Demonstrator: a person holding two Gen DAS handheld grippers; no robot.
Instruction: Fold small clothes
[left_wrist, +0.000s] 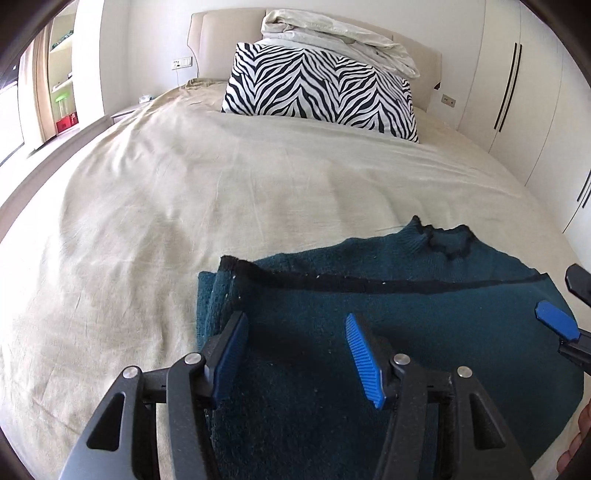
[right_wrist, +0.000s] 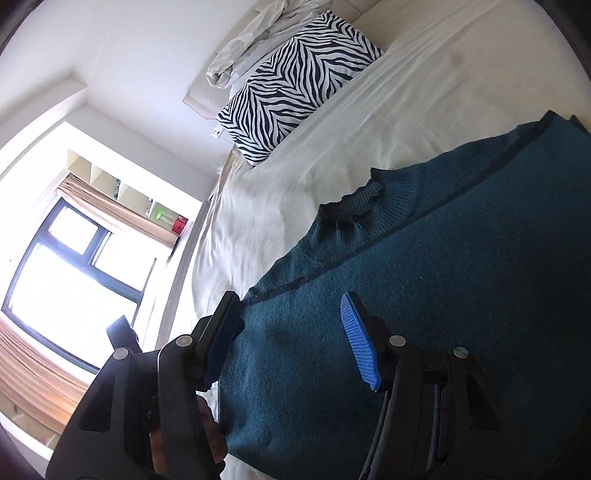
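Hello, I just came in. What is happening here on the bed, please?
A person is folding a dark teal sweater on the bed, with a two-finger gripper in each hand. The left gripper and the right gripper are both open above the sweater, gripping nothing. One side already looks folded over. A zebra pillow lies by the headboard.

The left wrist camera sits low and close over a teal sweater (left_wrist: 388, 332), looking level up the bed (left_wrist: 166, 203) toward a zebra pillow (left_wrist: 321, 92) at 12 o'clock. The right wrist camera, rolled hard, hangs equally near the sweater (right_wrist: 424, 314), with the pillow (right_wrist: 295, 81) at 12 o'clock and a window (right_wrist: 74, 280) at 9 o'clock. Both views share sweater, bed and pillow.
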